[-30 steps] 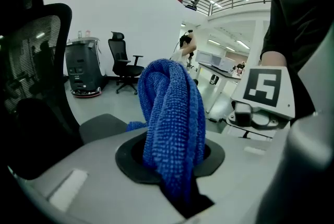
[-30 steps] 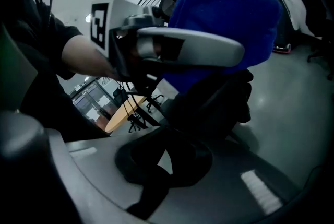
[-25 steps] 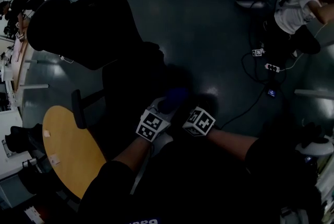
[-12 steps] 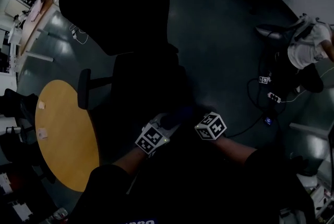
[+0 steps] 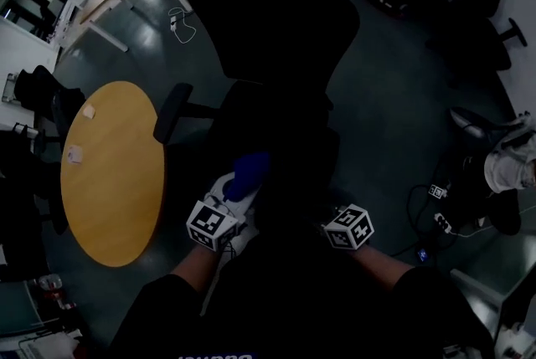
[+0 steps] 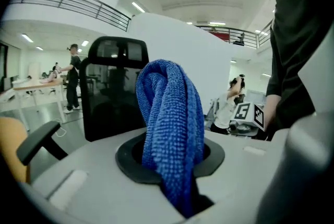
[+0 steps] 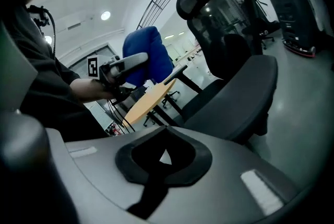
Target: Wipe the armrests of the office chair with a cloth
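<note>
Here the left gripper (image 5: 223, 205) is clamped on a blue cloth (image 6: 169, 129). The left gripper view shows the terry fabric bunched between the jaws and rising above them in a thick fold, which leaves a padded lump out in front to do the rubbing. It is held raised in front of the person, just short of the office chair (image 5: 276, 39) and touching none of it. The right gripper (image 7: 164, 158) has its jaws drawn together with only a chink of light between them and nothing held. It sits level with the left one on the other side of the person's body, probably parked there or ready to steady the chair. The chair faces the person with its seat (image 7: 237, 95) toward the grippers and its tall backrest beyond. One armrest (image 5: 172, 113) juts out on the left side of the head view, near the edge of a round yellow table (image 5: 109, 173), and it looks like the nearer target for the cloth. The opposite armrest is lost in the darkness of that view. No wiping contact shows yet, so the task appears to be at the approach stage, and the cloth needs bringing forward and leftward onto the armrest pad. Further out lie the grey floor, desks at the upper left, other dark chairs, and another person (image 5: 509, 165) at the right edge.
</note>
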### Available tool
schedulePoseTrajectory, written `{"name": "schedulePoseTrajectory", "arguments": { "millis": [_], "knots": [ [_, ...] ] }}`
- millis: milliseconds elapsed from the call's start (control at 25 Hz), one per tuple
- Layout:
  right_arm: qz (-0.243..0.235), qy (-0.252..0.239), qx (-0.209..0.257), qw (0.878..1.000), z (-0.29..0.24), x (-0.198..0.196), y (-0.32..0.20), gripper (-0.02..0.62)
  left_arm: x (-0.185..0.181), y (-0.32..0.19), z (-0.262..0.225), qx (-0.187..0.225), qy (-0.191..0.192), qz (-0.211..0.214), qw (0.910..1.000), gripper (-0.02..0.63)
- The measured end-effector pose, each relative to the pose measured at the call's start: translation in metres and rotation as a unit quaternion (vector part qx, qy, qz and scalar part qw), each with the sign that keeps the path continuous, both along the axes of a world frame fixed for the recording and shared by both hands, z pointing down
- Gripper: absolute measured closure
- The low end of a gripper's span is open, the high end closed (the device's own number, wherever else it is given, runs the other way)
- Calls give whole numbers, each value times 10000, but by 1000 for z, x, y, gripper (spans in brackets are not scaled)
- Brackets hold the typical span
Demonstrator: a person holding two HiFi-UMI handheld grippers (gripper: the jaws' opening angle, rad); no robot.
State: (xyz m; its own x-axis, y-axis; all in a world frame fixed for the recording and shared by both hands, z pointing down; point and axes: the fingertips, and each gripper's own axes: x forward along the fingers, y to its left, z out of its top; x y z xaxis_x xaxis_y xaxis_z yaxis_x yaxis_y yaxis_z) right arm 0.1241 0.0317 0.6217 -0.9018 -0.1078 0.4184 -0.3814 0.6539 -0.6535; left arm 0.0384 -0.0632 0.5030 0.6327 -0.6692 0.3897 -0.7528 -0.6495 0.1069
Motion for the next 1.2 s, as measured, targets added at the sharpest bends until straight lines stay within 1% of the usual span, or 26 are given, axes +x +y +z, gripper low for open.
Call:
{"name": "schedulePoseTrajectory", "arguments": {
  "millis": [80,200,360,480,560,760,920,1040,1120,1200],
  "knots": [
    [-202,-100,65,9997,-8,-15,-4,591,-26,-10,-13,181,19,-417,9990,499],
    [-402,-120,193,9989,-14,-36,-8,591,-63,-14,-27,283,40,-881,9957,499],
    [-546,-55,385,9977,-23,-56,-21,591,-108,-23,-38,428,-57,-1156,9924,499],
    [-449,47,429,9981,-27,-72,-37,591,-141,-37,-40,513,-264,-1109,9922,499],
    [-322,158,430,9984,-26,-89,-47,591,-168,-47,-37,577,-296,-1005,9928,499],
    [101,397,482,9980,-29,-140,-74,591,-230,-79,-30,566,-160,-819,9949,499],
    [464,538,331,9969,-32,-178,-99,591,-277,-110,-20,600,4,-675,9959,499],
    [586,686,334,9954,-36,-207,-115,591,-307,-135,-22,589,94,-549,9967,499],
    [637,791,373,9941,-41,-227,-121,591,-329,-151,-24,620,83,-448,9970,499],
    [713,902,403,9925,-44,-242,-125,591,-348,-168,-21,714,-55,-285,9970,499]
  ]
}}
